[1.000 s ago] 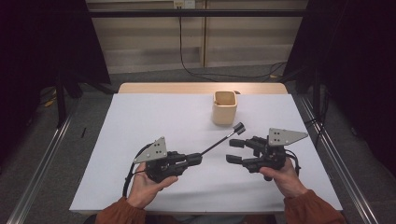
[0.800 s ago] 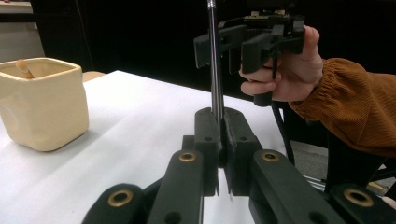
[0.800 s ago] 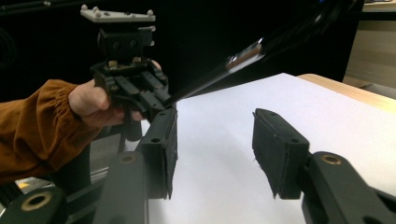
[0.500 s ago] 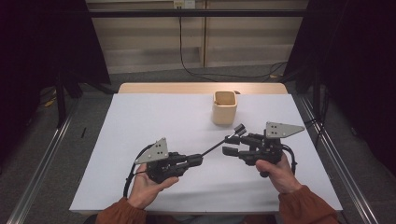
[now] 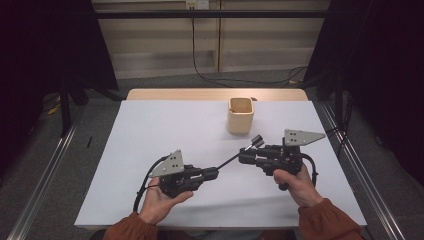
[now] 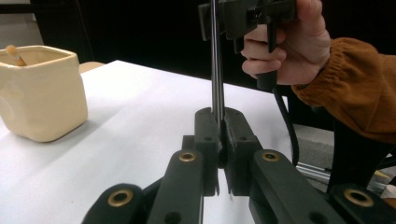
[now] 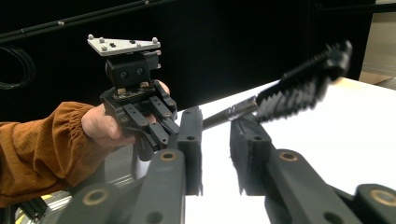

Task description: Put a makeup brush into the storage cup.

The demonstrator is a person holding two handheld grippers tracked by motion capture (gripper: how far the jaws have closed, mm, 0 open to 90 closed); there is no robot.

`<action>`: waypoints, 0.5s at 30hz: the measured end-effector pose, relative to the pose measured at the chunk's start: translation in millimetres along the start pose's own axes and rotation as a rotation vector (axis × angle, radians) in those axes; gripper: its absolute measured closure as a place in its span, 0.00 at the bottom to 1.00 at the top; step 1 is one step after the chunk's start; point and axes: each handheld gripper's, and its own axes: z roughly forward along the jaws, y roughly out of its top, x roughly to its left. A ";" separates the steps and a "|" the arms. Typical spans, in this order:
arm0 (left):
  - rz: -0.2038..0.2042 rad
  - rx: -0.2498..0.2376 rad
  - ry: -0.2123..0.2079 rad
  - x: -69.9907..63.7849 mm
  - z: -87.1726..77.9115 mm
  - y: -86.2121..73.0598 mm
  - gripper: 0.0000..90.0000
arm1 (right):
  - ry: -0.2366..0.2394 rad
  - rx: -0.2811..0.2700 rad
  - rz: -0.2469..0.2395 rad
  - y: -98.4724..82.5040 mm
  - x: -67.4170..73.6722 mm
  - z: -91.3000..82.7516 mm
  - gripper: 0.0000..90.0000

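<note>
My left gripper (image 5: pixel 212 174) (image 6: pixel 219 135) lies low over the white table (image 5: pixel 165 130), shut on the handle end of a thin black brush (image 5: pixel 227 162). The rod (image 6: pixel 215 70) runs up and to the right to a bristled head (image 5: pixel 257 141) (image 7: pixel 303 84). My right gripper (image 5: pixel 243 156) (image 7: pixel 215 126) faces left at the rod just below the bristles. Its jaws have just been closing; the rod passes between them, and a gap still shows on either side. A cream cup (image 5: pixel 240 115) (image 6: pixel 39 93) stands behind the brush.
A brown tip (image 6: pixel 11 52) pokes out of the cup. Dark metal frame rails (image 5: pixel 350 150) run along both sides of the table, and the floor lies beyond. Open table surface stretches to the left and toward the front edge.
My right gripper has shifted toward the brush rod and its jaws have narrowed around it. The left gripper and the brush have stayed put.
</note>
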 end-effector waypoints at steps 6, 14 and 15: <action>0.011 0.016 -0.002 -0.6 2.6 -1.8 0.95 | 0.008 -0.006 0.014 -0.3 -0.4 1.1 0.82; 0.016 0.033 -0.004 -0.6 5.4 -4.6 0.95 | 0.019 -0.015 0.038 -0.4 -1.9 2.3 0.86; 0.017 0.035 -0.003 -0.4 5.5 -5.0 0.95 | 0.021 -0.016 0.038 -0.4 -1.9 2.5 0.87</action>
